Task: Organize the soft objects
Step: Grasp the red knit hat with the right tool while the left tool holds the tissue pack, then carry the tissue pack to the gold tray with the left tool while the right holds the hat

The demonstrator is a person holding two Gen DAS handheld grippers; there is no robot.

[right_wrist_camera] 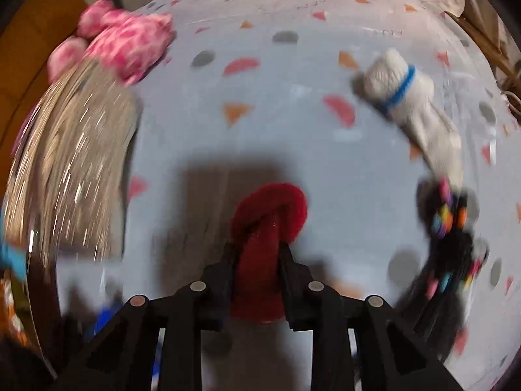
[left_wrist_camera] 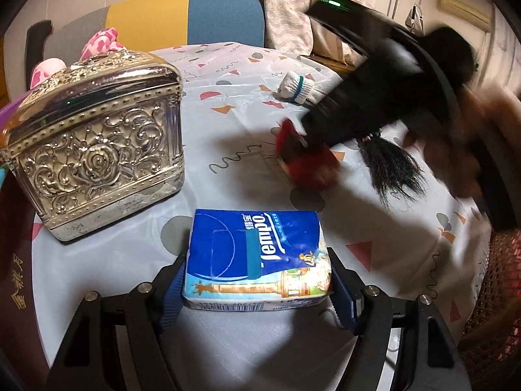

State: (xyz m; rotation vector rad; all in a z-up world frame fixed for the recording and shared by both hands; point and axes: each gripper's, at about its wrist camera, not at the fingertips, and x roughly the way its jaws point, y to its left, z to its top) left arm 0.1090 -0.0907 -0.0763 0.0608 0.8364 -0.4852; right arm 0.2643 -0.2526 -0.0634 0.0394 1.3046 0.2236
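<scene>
The right gripper [right_wrist_camera: 255, 254] is pinching a fuzzy red knitted loop [right_wrist_camera: 270, 215] over the patterned tablecloth [right_wrist_camera: 260, 123]. The left gripper [left_wrist_camera: 257, 288] is clasping a glossy blue tissue pack [left_wrist_camera: 257, 254] just beside an embossed silver box [left_wrist_camera: 94, 150]. A ribbed white sock [right_wrist_camera: 413, 101] is lying beyond the box.

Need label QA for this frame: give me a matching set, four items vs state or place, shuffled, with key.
Items:
1. tissue pack
2. red soft item
3. white sock roll
4. pink fabric

States:
A. lying free on the tablecloth, blue band around it
B. pinched in the right hand-held gripper
C. beyond the silver box
D. between the fingers of the left hand-held gripper

Pairs: 1-D, 2-B, 3-A, 4-C
</scene>
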